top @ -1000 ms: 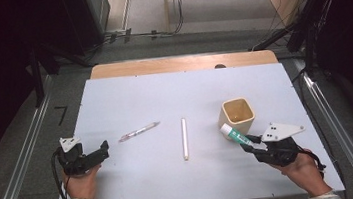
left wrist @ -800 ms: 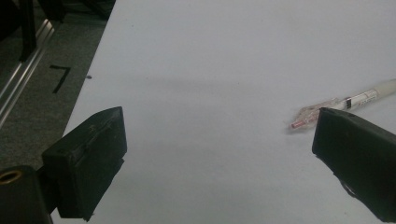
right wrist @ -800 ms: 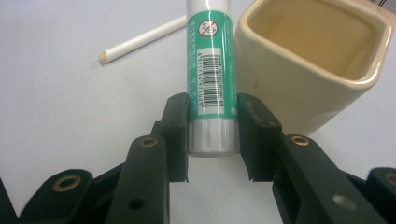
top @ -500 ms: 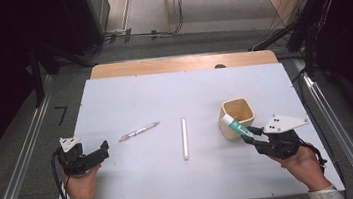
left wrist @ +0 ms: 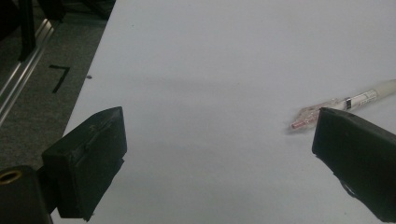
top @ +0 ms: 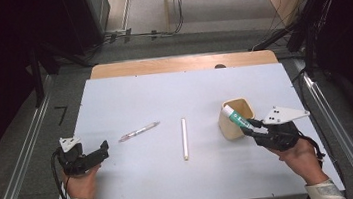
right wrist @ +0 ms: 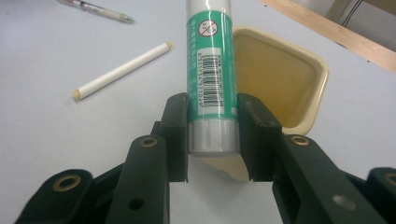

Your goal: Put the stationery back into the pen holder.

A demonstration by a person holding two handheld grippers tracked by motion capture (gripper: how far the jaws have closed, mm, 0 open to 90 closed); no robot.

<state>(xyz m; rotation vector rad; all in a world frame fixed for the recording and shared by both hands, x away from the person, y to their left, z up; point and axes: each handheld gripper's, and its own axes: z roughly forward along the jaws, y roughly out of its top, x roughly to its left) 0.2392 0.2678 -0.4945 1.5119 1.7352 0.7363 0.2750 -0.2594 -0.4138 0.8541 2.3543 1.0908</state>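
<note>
White table (top: 139, 184) under both hands; right gripper (top: 249, 127) clamps a green glue stick (top: 234, 118) over the beige cup (top: 230, 128); left gripper (top: 103, 149) gapes wide, holding nothing, near a pen (top: 139, 131).

In the right gripper view we lose the top of the glue stick (right wrist: 211, 70) past the upper edge, and its base hides the near wall of the cup (right wrist: 299, 88). The small print on its label is too fine for us to read. In the left gripper view the pen (left wrist: 348, 101) runs off the right edge, its tip partly behind one jaw.
</note>
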